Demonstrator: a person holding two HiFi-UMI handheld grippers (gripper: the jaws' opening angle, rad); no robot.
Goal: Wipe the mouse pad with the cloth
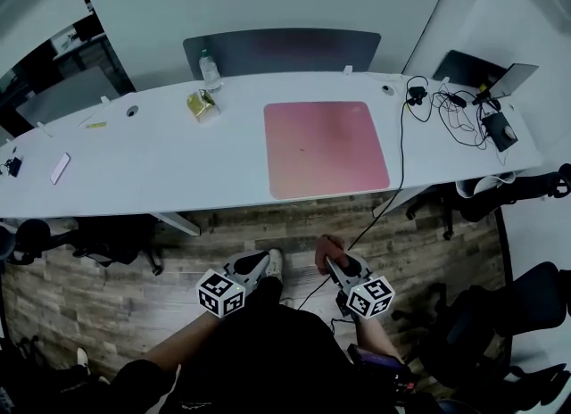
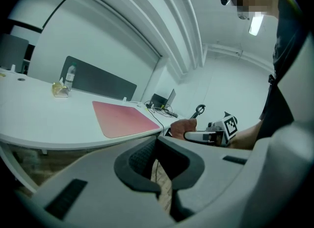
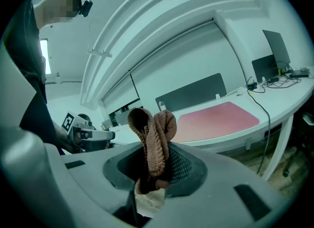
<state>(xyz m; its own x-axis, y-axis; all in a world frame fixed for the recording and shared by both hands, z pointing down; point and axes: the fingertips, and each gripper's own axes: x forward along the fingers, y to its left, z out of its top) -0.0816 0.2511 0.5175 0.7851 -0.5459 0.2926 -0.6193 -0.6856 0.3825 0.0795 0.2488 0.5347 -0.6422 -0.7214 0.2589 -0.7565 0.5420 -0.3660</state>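
Observation:
The pink mouse pad point(image 1: 326, 147) lies flat on the long white desk point(image 1: 161, 167); it also shows in the left gripper view point(image 2: 125, 118) and the right gripper view point(image 3: 218, 116). Both grippers hang over the wooden floor, in front of the desk and well short of the pad. My right gripper point(image 1: 332, 265) point(image 3: 154, 173) is shut on a brown cloth point(image 3: 153, 138) point(image 1: 327, 249), which bunches up above its jaws. My left gripper point(image 1: 259, 266) point(image 2: 164, 183) holds nothing, with its jaws close together. Each gripper appears in the other's view.
A water bottle point(image 1: 209, 70) and a yellow object point(image 1: 202, 105) stand at the desk's back left, and a phone point(image 1: 60, 168) lies at the far left. Cables and a laptop point(image 1: 482, 100) crowd the right end. Office chairs point(image 1: 107, 238) sit under both ends.

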